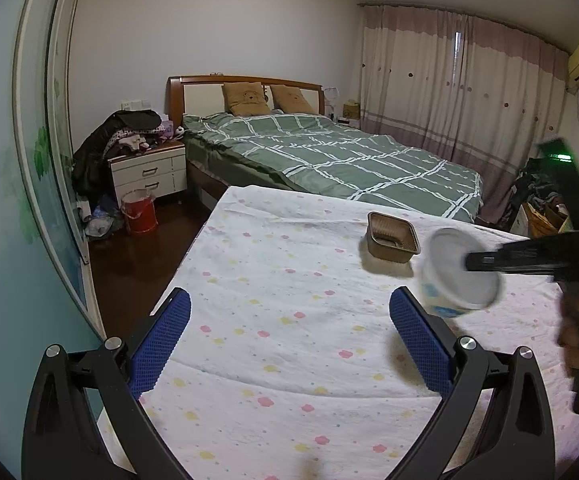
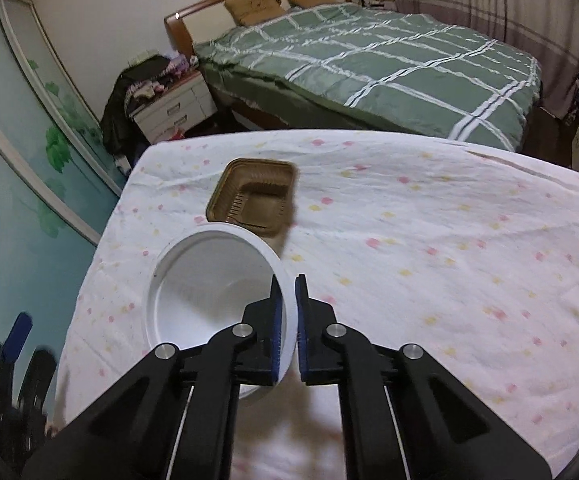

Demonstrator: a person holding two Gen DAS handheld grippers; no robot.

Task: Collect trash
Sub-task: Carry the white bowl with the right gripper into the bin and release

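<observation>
With the white plastic cup (image 2: 213, 300) pinched by its rim, your right gripper (image 2: 287, 320) has its blue pads closed tight on the wall, one pad inside the mouth and one outside, and the cup rides tilted above the flowered cloth of the table (image 2: 429, 260), apparently clear of it. Judged from this, the pick-up step of collecting trash is in hand and the grasp looks made. Next comes a carry to wherever the rubbish goes; no bin shows on the table, though a red bucket (image 1: 139, 212) stands on the floor well beyond your left gripper (image 1: 289, 340), by the bedside drawers. Keep the rim grip steady, since a thin wall could slip or buckle. Your left gripper hangs wide open over the cloth, nothing between its pads, with the cup just off its right finger. By count: one white cup, one brown plastic tray (image 2: 253, 200) lying just ahead of the cup and not yet collected, and two grippers.
</observation>
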